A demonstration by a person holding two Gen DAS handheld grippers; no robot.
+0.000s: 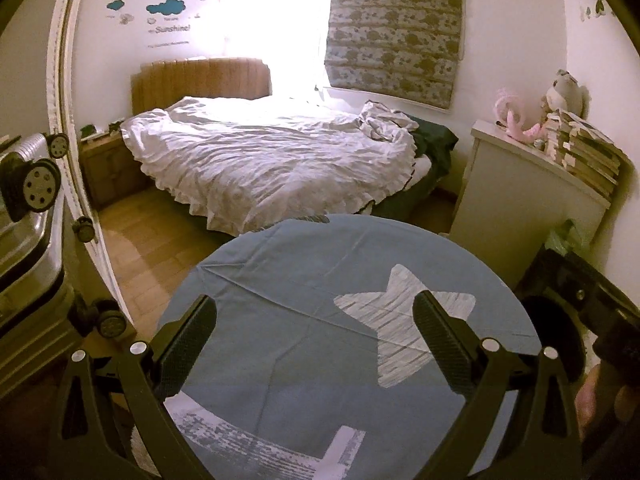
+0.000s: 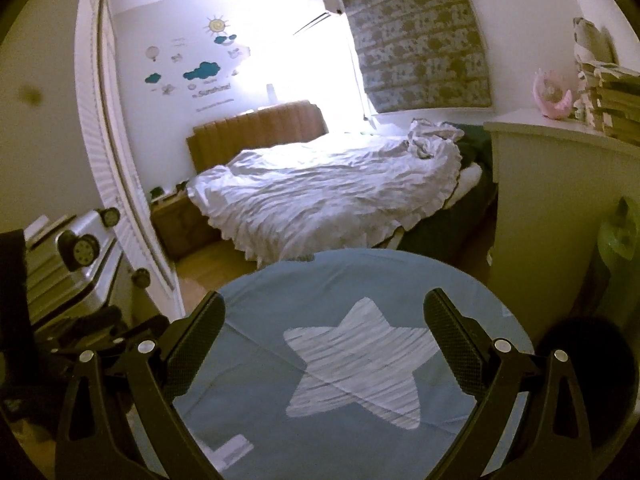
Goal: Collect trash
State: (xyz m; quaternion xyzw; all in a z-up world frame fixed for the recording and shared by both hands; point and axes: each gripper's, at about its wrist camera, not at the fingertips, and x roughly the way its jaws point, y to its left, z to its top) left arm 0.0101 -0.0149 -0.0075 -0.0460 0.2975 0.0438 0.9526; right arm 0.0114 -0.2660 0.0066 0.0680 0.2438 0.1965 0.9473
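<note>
Left gripper (image 1: 314,332) and right gripper (image 2: 324,330) both wide, empty, hovering over the star-cloth bench (image 2: 360,420). No trash visible on it; can't tell direction or nearer hand. Bed (image 1: 260,152) beyond.

Strong daylight is coming from the window (image 1: 276,28) behind the bed (image 1: 264,152) and is burning that area to pure white in both views. Away from the window the room is staying dim and yellowish. The fisheye lens is bending the walls, and the picture corners are falling into black. The right view is looking slightly softer.
</note>
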